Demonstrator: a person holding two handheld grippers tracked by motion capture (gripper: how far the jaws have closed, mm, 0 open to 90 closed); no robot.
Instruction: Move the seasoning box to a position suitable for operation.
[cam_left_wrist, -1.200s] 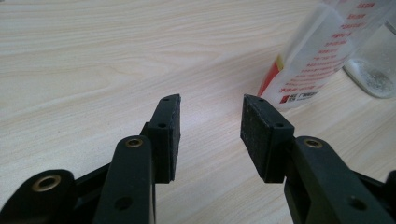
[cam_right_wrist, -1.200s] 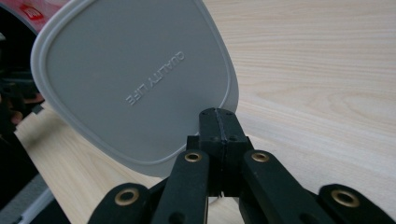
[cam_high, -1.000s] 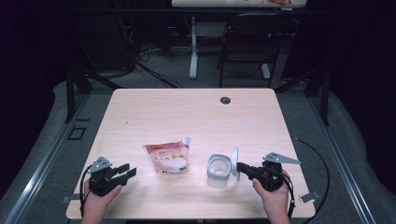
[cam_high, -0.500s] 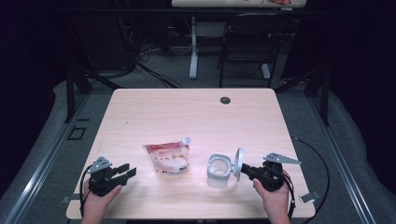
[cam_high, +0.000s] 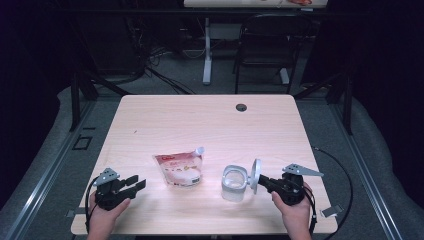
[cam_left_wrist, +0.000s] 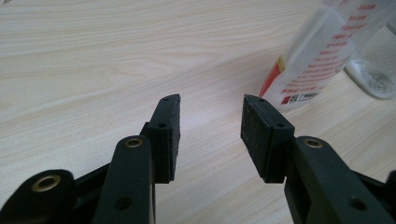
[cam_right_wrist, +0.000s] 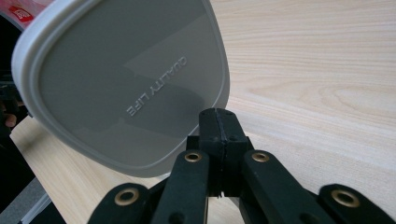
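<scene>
- Left gripper (cam_high: 134, 183): held in the person's left hand (cam_high: 102, 217) at the near left corner of the table (cam_high: 210, 120). Jaws stand partly apart with bare wood between the pads; nothing gripped. In the left gripper view (cam_left_wrist: 210, 119) the two black pads (cam_left_wrist: 170, 128) face each other over the tabletop, clear of everything.
- Pouch (cam_high: 179, 168): white and red stand-up bag with a corner spout, lying on the table to the right of the left gripper, apart from it. In the left gripper view its printed side (cam_left_wrist: 327, 51) shows just beyond the right-hand pad, not touching.
- Container (cam_high: 234, 181): clear, rounded-square tub, open at the top, standing on the table near the front edge, between the pouch and the right gripper. Close to the pouch, not touching it as far as the high view shows.
- Lid (cam_high: 255, 176): grey-white, held on edge, upright, just right of the container's rim. In the right gripper view its flat face (cam_right_wrist: 126, 84) carries raised lettering "QUALITY LIFE".
- Right gripper (cam_high: 263, 182): in the person's right hand (cam_high: 295, 212) at the near right of the table, pointing left toward the container. Jaws fully together, pinching the lid's edge; the right gripper view (cam_right_wrist: 218, 119) shows the pads closed with the lid's rim clamped there.
</scene>
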